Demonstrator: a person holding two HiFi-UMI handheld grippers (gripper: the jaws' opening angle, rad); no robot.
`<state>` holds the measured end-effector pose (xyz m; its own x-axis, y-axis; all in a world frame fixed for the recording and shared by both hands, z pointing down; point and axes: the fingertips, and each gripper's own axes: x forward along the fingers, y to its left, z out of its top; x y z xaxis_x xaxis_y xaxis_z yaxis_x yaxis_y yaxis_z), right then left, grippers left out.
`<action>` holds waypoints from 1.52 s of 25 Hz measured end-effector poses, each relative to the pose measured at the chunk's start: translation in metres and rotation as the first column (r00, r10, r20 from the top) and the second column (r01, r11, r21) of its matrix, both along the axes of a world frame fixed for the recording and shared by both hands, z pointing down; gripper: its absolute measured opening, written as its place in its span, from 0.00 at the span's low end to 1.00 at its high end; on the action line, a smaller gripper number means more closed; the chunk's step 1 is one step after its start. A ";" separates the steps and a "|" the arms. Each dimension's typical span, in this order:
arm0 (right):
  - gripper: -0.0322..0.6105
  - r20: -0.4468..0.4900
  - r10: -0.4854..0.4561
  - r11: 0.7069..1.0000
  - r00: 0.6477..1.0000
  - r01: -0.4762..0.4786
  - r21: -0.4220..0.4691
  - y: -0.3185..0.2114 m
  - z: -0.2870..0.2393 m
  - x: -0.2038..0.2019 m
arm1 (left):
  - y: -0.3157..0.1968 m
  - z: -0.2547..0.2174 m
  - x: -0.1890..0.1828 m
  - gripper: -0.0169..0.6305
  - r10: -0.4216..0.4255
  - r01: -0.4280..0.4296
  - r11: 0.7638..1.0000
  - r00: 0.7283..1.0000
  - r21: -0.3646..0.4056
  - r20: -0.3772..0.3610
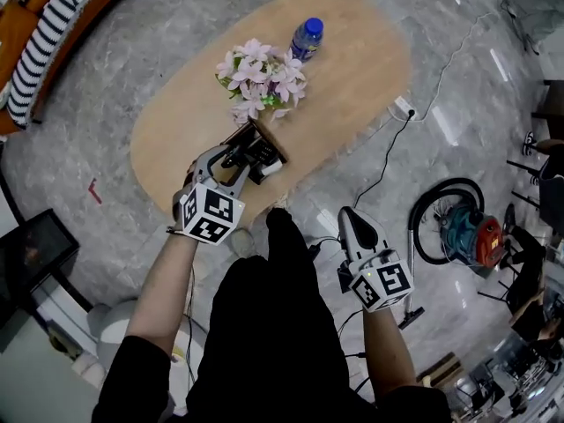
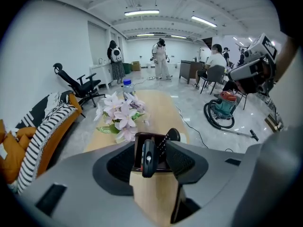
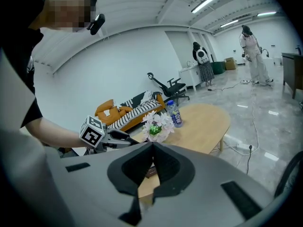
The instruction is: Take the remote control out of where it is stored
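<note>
The left gripper (image 1: pixel 238 161) covered the holder's (image 1: pixel 266 148) near side in the head view. The right gripper's (image 3: pixel 152 145) jaws hid most of it in their own view. The sofa (image 1: pixel 16 25) ran off the edge. The bottle's (image 1: pixel 307 39) label was too small to read.

An oval wooden desk (image 1: pixel 352 69) carries pink flowers (image 1: pixel 260 79) with a blue-capped bottle (image 1: pixel 307 39) just beside them. On the grey floor (image 1: pixel 115 77) to its right lie a black cable (image 1: pixel 388 161) and a vacuum cleaner (image 1: pixel 471 236). A striped blanket (image 1: pixel 48 29) drapes an orange sofa (image 1: pixel 12 33).
</note>
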<state>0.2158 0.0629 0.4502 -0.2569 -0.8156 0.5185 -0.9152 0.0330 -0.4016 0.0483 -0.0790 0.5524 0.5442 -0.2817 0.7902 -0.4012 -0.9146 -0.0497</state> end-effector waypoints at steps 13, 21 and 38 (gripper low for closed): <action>0.06 0.078 0.056 0.998 0.995 -0.054 -0.037 0.024 0.023 -0.001 | -0.004 0.050 0.003 0.32 0.065 -0.056 0.997 0.984 -0.055 0.168; 0.06 0.070 0.063 0.998 0.996 -0.062 -0.019 0.024 0.015 0.009 | -0.013 0.041 0.004 0.18 0.024 -0.016 0.999 0.982 -0.043 0.189; 0.06 0.046 -0.106 0.992 0.993 0.102 0.074 -0.010 -0.028 -0.044 | -0.014 -0.078 -0.035 0.17 -0.098 0.101 0.990 0.995 0.101 -0.031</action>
<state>0.1718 0.0531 0.4227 -0.3664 -0.8175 0.4443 -0.8842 0.1573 -0.4398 0.0128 -0.0931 0.4748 0.5296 -0.4139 0.7404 -0.4922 -0.8608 -0.1292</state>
